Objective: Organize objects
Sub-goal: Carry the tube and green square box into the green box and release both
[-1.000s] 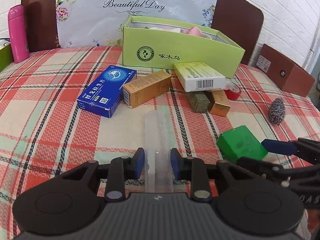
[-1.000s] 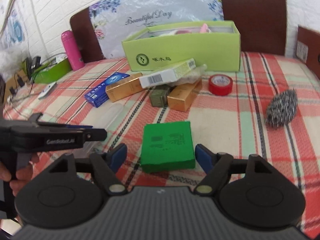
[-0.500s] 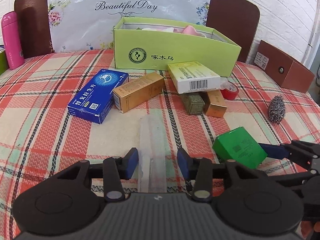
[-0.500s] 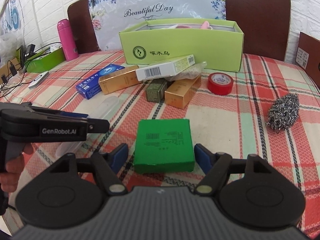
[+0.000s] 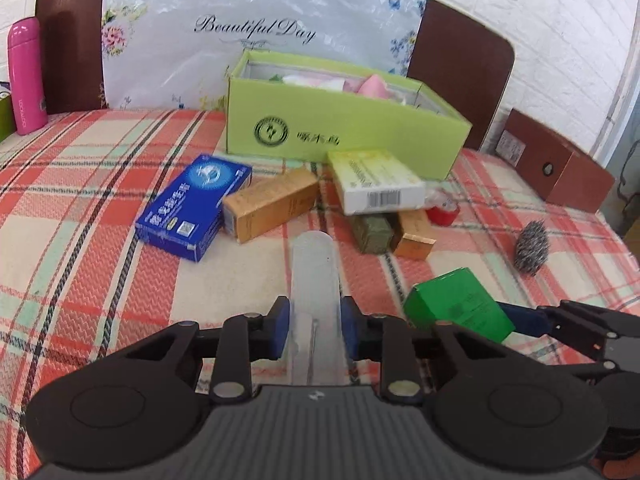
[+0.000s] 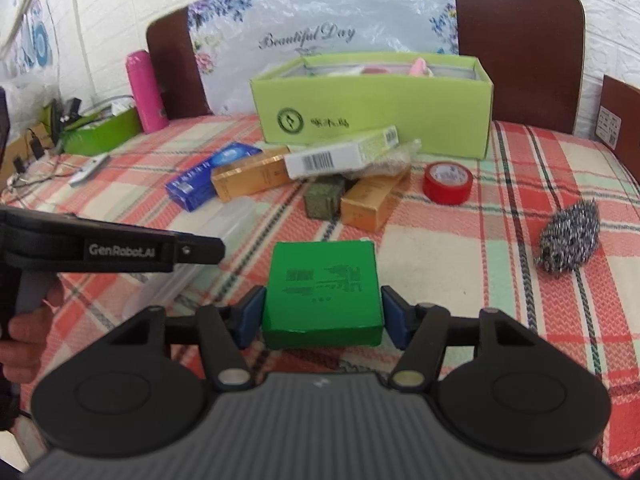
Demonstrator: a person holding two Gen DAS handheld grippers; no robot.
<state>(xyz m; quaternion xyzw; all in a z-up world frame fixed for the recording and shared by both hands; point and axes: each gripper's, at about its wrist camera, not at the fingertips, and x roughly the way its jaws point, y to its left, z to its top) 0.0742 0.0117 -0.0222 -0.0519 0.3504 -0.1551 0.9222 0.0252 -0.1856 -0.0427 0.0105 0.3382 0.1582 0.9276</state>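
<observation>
Two hand-held grippers work here. Left hand-held gripper (image 5: 313, 330) has just closed on one clear case (image 5: 314, 280), long axis pointing away toward one lime box (image 5: 340, 120). Right hand-held gripper (image 6: 322, 314), jaws just closing, clasps one green box (image 6: 322, 292) low over the tabletop (image 6: 460, 252).

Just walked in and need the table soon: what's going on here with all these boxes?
A person is tidying with a pair of hand-held tongs in each hand. The left tongs have just been closing, their pads now against a clear plastic case. The right tongs have just been closing on a green box, pads at its sides. Both things look to be still on the checked tablecloth. More small boxes lie in front of the open light-green box, which already holds some things.
</observation>
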